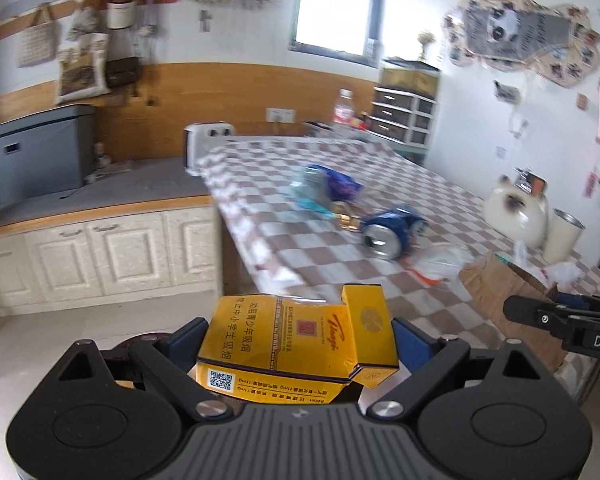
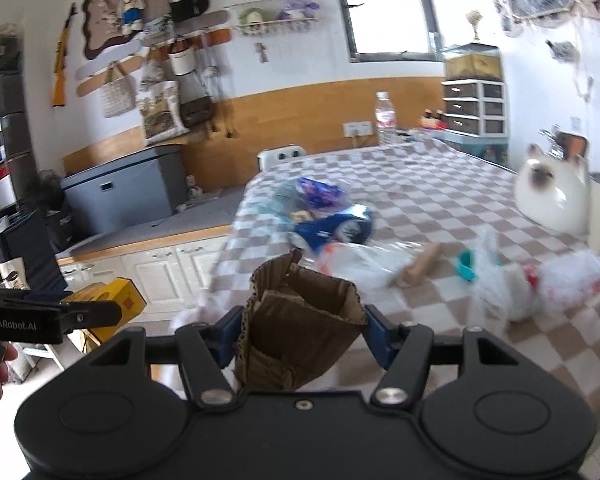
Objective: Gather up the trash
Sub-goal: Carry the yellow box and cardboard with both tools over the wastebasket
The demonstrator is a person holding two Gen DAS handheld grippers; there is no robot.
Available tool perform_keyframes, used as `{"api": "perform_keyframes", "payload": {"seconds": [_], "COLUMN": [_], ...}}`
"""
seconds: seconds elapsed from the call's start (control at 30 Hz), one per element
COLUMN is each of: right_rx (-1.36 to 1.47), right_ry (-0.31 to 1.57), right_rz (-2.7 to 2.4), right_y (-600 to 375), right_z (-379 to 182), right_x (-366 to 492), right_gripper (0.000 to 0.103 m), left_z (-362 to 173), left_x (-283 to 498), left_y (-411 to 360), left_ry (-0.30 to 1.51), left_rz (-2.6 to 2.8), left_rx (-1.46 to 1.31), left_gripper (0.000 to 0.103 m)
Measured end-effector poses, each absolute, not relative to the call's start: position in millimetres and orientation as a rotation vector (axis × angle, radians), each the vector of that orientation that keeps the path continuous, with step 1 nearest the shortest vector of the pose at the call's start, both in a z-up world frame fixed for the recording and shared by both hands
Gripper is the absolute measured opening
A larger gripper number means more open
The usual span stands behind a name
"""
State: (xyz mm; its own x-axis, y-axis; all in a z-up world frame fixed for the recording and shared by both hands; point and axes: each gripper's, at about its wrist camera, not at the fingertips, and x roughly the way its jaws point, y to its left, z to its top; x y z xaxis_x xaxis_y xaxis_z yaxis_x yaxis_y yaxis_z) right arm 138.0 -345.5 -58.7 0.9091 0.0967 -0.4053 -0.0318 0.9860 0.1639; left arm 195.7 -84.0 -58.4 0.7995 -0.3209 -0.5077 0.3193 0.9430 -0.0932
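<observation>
The left tongs (image 1: 296,340) were clamped on a yellow cigarette pack (image 1: 296,344), low in the frame, off the checkered surface (image 1: 340,168). The right tongs (image 2: 300,336) gripped a cardboard scrap (image 2: 296,336), likewise lifted for disposal. A crushed can (image 1: 392,232) lay mid-frame, uncollected.

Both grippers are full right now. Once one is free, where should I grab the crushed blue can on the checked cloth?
The blue can lies on its side, its silver end facing the cameras. Come from above and close across the dented middle of the body, jaws square to its long axis. The end is too wide, and wrappers crowd its far side.
</observation>
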Motion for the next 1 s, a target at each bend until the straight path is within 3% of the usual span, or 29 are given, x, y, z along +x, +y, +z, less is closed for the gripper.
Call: {"api": "perform_keyframes", "payload": {"seconds": [0.53,1.0], "right_rx": [0.068,0.026], "right_ry": [0.462,0.693], "right_rz": [0.297,0.47], "right_y": [-228.3,-160.1], "right_z": [-46.9,-68.5], "right_x": [182.6,298.1], "right_gripper": [0.064,0.064], "left_z": [-56.6,-87.4], "left_x": [187.5,265.5], "left_y": [41.2,90.3], "left_ry": [0.547,0.708], "left_rz": [-0.113,-0.052], "left_rx": [-0.081,-0.149], "left_gripper": [0.095,0.095]}}
